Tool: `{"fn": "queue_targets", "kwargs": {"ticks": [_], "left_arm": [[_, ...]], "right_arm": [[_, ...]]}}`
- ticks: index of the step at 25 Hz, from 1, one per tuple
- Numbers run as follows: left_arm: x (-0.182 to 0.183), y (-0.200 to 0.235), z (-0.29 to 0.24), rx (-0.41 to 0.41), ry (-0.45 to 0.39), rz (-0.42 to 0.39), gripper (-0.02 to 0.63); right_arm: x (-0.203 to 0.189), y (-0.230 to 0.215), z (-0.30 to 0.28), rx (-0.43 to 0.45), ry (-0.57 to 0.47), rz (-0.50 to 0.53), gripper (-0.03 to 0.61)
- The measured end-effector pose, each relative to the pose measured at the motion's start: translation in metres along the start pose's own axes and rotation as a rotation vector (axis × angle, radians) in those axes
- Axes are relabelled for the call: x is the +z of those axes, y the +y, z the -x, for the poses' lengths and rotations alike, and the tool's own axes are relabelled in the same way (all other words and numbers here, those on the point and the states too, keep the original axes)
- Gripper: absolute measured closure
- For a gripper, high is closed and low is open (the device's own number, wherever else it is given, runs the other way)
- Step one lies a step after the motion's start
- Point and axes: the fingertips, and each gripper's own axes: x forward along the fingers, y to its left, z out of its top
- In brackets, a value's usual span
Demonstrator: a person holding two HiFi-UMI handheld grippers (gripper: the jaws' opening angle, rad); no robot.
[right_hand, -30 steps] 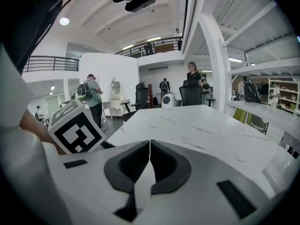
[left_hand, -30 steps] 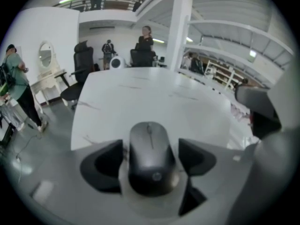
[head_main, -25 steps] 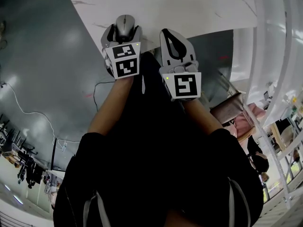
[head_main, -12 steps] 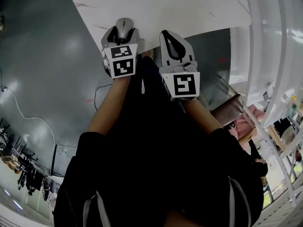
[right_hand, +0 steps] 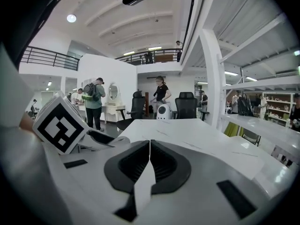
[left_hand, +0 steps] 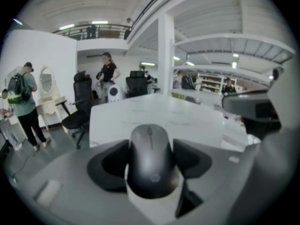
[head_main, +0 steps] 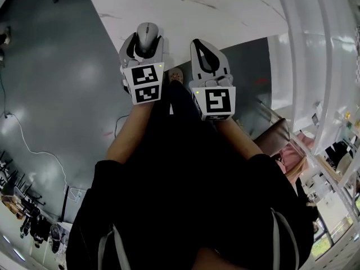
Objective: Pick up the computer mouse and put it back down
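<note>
A dark grey computer mouse (left_hand: 151,163) sits between the two black pads of my left gripper (left_hand: 151,159), which is shut on its sides. In the head view the mouse (head_main: 147,34) is held over the near corner of the white marble table (head_main: 225,10), lifted off it. My right gripper (head_main: 203,45) is just to the right of it, over the table's near edge, shut with nothing between its jaws. In the right gripper view its pads (right_hand: 149,161) meet in a thin line, and the left gripper's marker cube (right_hand: 61,125) shows at the left.
The white table (right_hand: 187,137) stretches ahead. Black office chairs (left_hand: 77,116) stand left of it and beyond its far end. People stand in the background near a white dressing table (left_hand: 47,102). White shelving (head_main: 315,55) runs along the right. A cable (head_main: 34,134) lies on the grey floor.
My left gripper has closed on the mouse and risen with it off the table. My right gripper has risen a little as well.
</note>
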Motion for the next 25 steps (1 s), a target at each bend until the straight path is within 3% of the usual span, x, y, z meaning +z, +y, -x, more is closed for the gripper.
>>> {"fn": "queue_targets", "kwargs": {"ticks": [6,17,25], "left_arm": [[0.047,0.006,0.037,-0.001,-0.144,-0.029,0.318],[0.106,0.020,0.102,-0.003,-0.348,0.024,0.318],[0.115,0.021,0.113,-0.007,-0.391,0.024,0.318]], "right_arm": [[0.034,-0.001,0.004,-0.040,-0.070,0.005,0.558],[0.086,0.007,0.019,-0.053,-0.170,0.032,0.558],[0.091,0.015,0.018,-0.034,-0.176,0.029,0.558]]}}
